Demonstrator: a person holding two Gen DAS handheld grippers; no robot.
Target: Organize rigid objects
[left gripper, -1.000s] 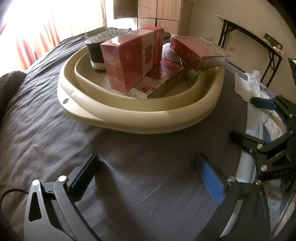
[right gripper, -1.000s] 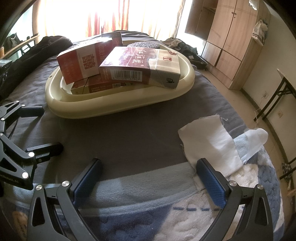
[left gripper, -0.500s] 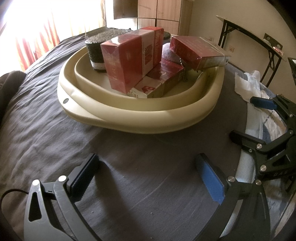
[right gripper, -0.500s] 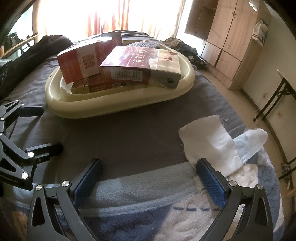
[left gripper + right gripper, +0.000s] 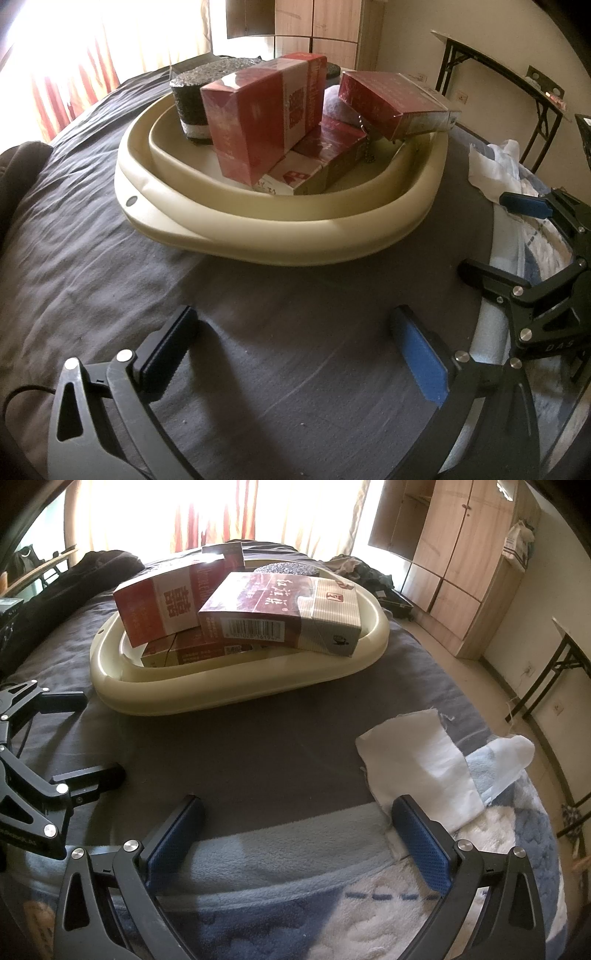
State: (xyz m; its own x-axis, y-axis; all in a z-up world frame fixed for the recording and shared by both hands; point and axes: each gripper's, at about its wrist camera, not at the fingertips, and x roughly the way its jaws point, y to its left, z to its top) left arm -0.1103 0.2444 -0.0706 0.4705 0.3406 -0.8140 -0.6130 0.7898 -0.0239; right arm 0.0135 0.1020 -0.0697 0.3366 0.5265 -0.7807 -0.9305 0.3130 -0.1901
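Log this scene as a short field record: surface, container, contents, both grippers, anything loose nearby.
surface: dark grey bedsheet on a bed
container: cream plastic basin resting on the sheet
contents: red cartons, one leaning carton, one barcode carton propped on the rim, one flat carton beneath; a dark speckled cylinder at the back
left gripper: open, empty, short of the basin
right gripper: open, empty, over a blue blanket
loose nearby: white cloth right of the basin

left gripper: black frame, silver screws, thin cable | right gripper: black, blue textured pads
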